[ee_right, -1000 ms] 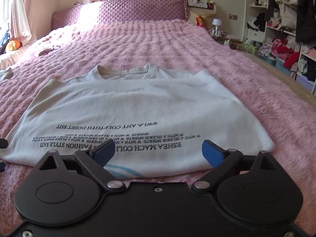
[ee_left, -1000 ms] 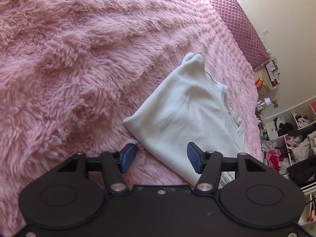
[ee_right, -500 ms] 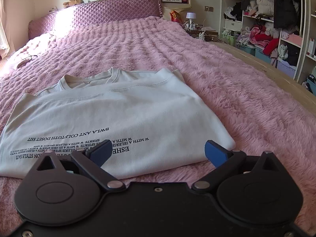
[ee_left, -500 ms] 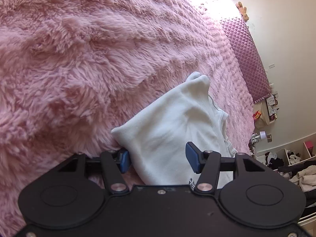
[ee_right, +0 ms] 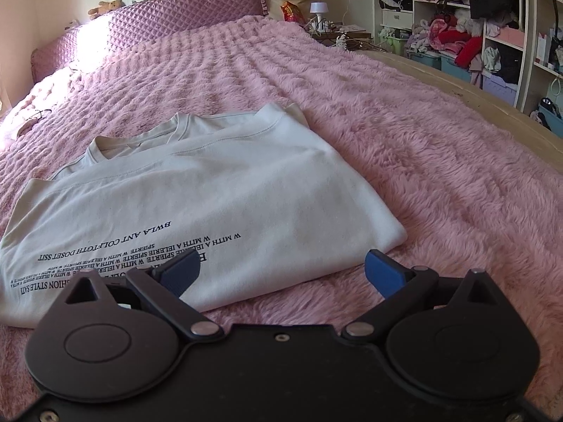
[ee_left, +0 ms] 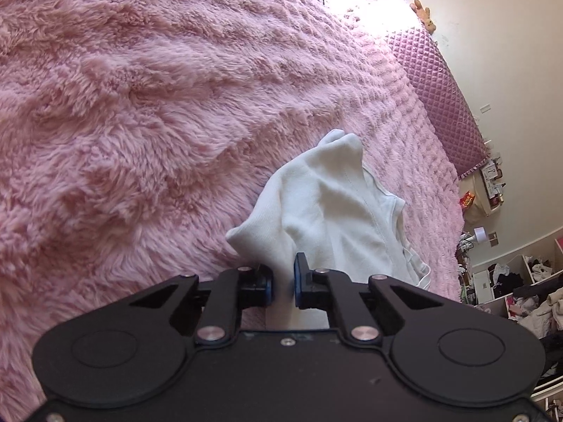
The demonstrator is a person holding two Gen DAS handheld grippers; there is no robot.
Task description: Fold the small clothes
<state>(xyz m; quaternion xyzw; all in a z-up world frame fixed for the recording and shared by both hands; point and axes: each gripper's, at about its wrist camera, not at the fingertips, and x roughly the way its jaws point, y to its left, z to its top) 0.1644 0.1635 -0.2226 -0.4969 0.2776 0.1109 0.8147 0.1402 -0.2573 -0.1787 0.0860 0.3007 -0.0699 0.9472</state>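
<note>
Closing left jaws pinching T-shirt (ee_left: 337,211)

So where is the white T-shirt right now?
The white T-shirt lies partly folded on the pink fluffy bedspread, left of centre in the right wrist view, collar toward the quilted headboard.

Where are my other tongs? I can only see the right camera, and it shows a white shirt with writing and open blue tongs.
Observer: The left tongs are at the T-shirt, on its near edge. They are closing with white cloth between them.
Operator: Is the shirt flat over there?
Observer: No. By those tongs it is rumpled into raised folds above the fluffy pink blanket.
</note>
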